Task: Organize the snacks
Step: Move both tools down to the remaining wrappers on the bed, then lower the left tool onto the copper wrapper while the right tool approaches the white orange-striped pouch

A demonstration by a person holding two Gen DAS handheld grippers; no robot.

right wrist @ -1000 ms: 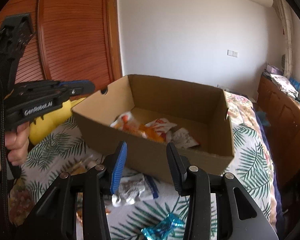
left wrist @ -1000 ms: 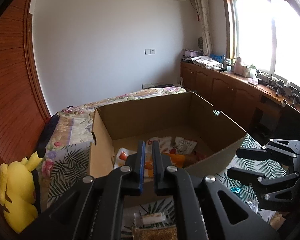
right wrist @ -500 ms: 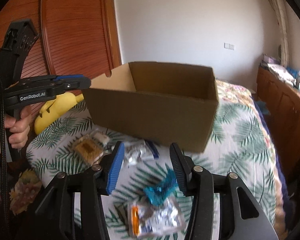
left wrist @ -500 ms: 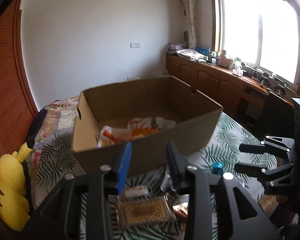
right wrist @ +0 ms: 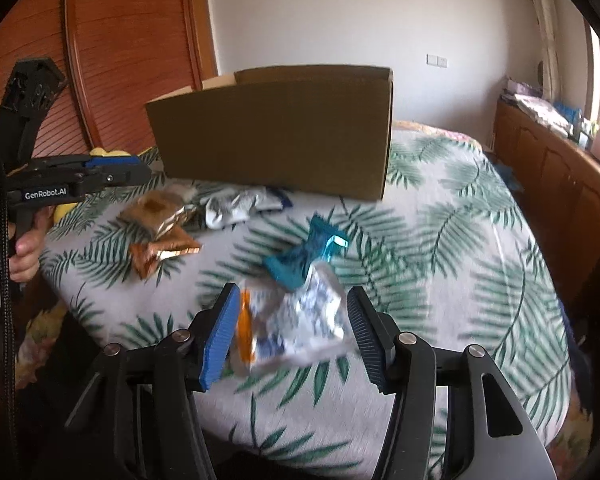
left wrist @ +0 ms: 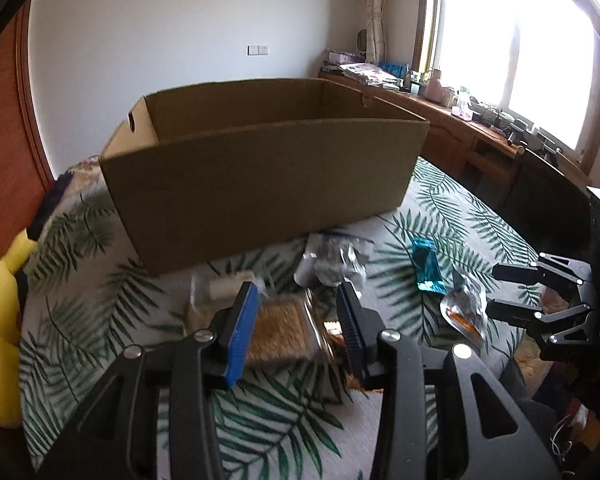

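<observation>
Before cardboard box, on leaf-print bed, loose snacks are scattered. Left hand-held gripper, jaws just opened part-way, is poised over clear packet of brown snack, nothing held. Right hand-held gripper, jaws just opened wider, is set astride silver-orange packet, pads not yet pressing. Each packet best centred between pads before closing; soft bedding likely gives way.

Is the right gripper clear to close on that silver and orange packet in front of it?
Probably yes. The right gripper has just been opening and frames the silver and orange packet, with no pad touching. The teal wrapper overlaps its far edge.
</observation>
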